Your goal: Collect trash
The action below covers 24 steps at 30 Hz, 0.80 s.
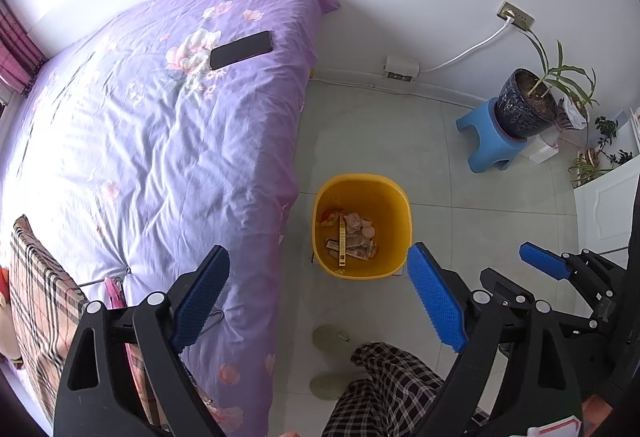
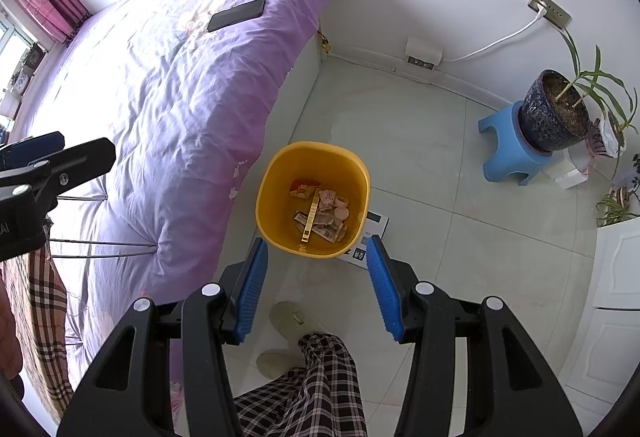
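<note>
Over on the left the wide bed with its crumpled lilac flowered cover [image 1: 168, 125] fills the room, a checked beige and red cloth [image 1: 44, 301] draped at its near corner and a flat black phone [image 1: 241, 49] lying face up near the far edge. The left gripper [image 1: 320, 297] hangs above the bed's edge and the floor, its blue ribbed pads [image 1: 436, 297] spread wide apart, nothing between them. Just beside the bed, on the pale tiled floor [image 2: 440, 157], stands the round yellow plastic bin [image 2: 276, 173] — the trash is already in its bottom: crumpled pinkish wrappers and a yellow strip [image 2: 322, 215] heaped together. A white printed box [image 2: 374, 227] lies flat under the bin's right side. The right gripper [image 2: 318, 289] hovers just short of the bin, jaws parted and empty, above a grey-green slipper [image 2: 294, 319] and a checked trouser leg [image 2: 316, 389]. Farther right, well apart from the bin, a dark glazed pot with a thin green plant [image 2: 554, 113] sits on a small blue plastic stool [image 2: 504, 153], by the white wall
</note>
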{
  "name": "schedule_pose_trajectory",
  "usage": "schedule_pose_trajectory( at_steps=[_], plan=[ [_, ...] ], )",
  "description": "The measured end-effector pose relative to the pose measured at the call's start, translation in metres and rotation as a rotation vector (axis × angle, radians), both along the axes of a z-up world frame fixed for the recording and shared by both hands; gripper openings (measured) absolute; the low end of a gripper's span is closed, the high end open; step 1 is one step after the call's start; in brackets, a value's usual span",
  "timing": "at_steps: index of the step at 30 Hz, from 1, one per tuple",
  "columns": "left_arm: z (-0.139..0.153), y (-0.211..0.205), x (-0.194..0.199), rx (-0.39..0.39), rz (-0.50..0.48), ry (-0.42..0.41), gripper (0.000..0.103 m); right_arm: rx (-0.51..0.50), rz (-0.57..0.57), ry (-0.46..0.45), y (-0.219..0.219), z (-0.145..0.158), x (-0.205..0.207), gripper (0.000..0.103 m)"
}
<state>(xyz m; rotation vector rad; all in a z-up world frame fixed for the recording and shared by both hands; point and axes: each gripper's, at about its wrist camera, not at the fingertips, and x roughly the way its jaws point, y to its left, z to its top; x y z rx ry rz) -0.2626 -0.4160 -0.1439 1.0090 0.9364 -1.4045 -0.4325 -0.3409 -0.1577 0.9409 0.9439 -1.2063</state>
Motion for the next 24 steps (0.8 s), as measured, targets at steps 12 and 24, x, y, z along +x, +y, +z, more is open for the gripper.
schedule_pose_trajectory(
  at_steps=[12, 24],
  plan=[
    [0.005, 0.002, 0.001, -0.020, 0.004, -0.010, 0.079, 0.003, -0.004, 0.002, 0.001, 0.000, 0.000, 0.053],
    [0.014, 0.004, 0.007, -0.032, 0.033, -0.012, 0.099, -0.017, 0.006, 0.014, 0.005, 0.007, 0.002, 0.059]
  ],
)
